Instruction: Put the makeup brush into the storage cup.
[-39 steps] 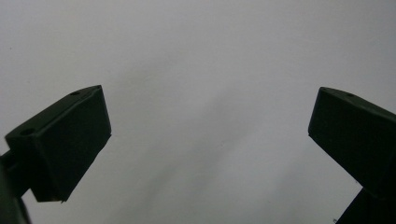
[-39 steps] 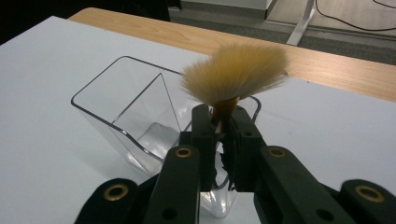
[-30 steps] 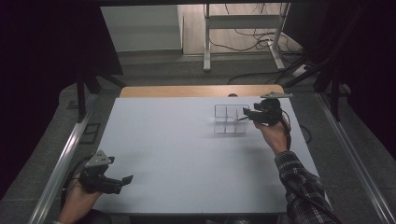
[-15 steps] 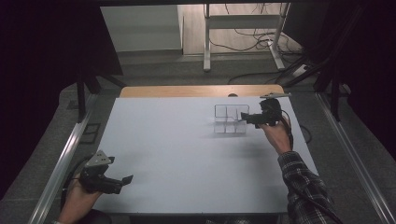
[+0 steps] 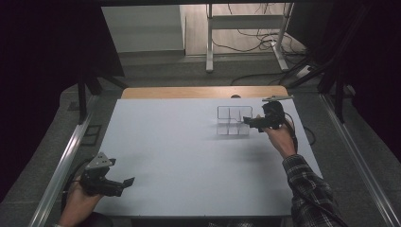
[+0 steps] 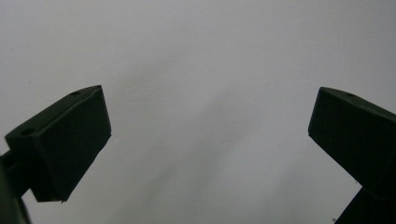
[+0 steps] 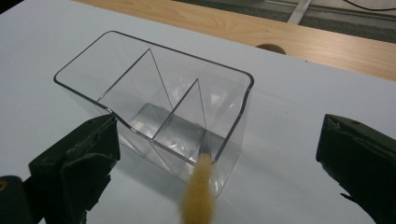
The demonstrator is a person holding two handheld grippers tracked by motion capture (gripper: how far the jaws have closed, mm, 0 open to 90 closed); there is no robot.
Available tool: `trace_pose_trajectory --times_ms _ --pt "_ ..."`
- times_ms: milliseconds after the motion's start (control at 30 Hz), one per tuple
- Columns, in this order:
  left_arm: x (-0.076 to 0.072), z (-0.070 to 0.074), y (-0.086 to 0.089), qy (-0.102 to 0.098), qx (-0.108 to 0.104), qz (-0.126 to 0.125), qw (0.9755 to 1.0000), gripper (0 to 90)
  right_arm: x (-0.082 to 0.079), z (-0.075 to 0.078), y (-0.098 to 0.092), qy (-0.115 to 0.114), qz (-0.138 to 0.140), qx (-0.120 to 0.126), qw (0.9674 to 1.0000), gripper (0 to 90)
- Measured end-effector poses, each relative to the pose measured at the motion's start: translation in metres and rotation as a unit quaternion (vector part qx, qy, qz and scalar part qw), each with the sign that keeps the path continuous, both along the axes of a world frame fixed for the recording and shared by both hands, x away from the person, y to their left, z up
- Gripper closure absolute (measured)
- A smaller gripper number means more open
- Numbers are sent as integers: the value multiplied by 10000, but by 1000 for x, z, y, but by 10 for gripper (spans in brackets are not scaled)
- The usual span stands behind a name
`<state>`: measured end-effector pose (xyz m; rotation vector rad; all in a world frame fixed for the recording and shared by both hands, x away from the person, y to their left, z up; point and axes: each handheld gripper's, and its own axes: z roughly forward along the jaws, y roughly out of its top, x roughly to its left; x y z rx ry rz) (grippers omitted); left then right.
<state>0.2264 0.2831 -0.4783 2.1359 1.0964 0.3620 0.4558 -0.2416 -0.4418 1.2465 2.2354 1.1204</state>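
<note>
A clear plastic organizer (image 7: 154, 84) with several compartments stands on the white table (image 5: 189, 156) at the far right. A brush with a pale yellow tuft (image 7: 198, 191) leans in its nearest corner compartment, tuft end sticking out toward the camera. My right gripper (image 7: 218, 128) is level with the organizer's right side (image 5: 230, 121). Its jaws have just been opening and now stand wide on either side of the tuft without touching it. My left gripper (image 5: 124, 183) rests at the table's front left corner, open over bare white surface (image 6: 210, 70).
A wooden strip (image 5: 198, 92) with a round hole (image 7: 270, 47) runs along the table's far edge, just behind the organizer. Metal rails (image 5: 66, 156) flank the table. Cables and a stand's legs (image 5: 246, 42) lie on the floor beyond.
Both hands have kept their places. In the high view the right gripper's jaws are too small to compare their spread.
</note>
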Motion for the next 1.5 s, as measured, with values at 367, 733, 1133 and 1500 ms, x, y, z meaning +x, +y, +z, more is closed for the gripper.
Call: trace_pose_trajectory --times_ms 367,733,1133,1500 --pt "-1 0 0 -12 -11 -13 10000 0 -7 4 0 2 88 -90 9999 0" --pt "-1 1 0 -12 -37 -20 10000 0 -17 7 -1 48 149 -223 9996 0" --pt "-1 1 1 -10 -78 -11 10000 0 -31 9 -10 95 119 -251 9996 0" --pt "-1 1 1 -23 -91 4 10000 0 -42 5 -13 165 165 -384 9990 0"
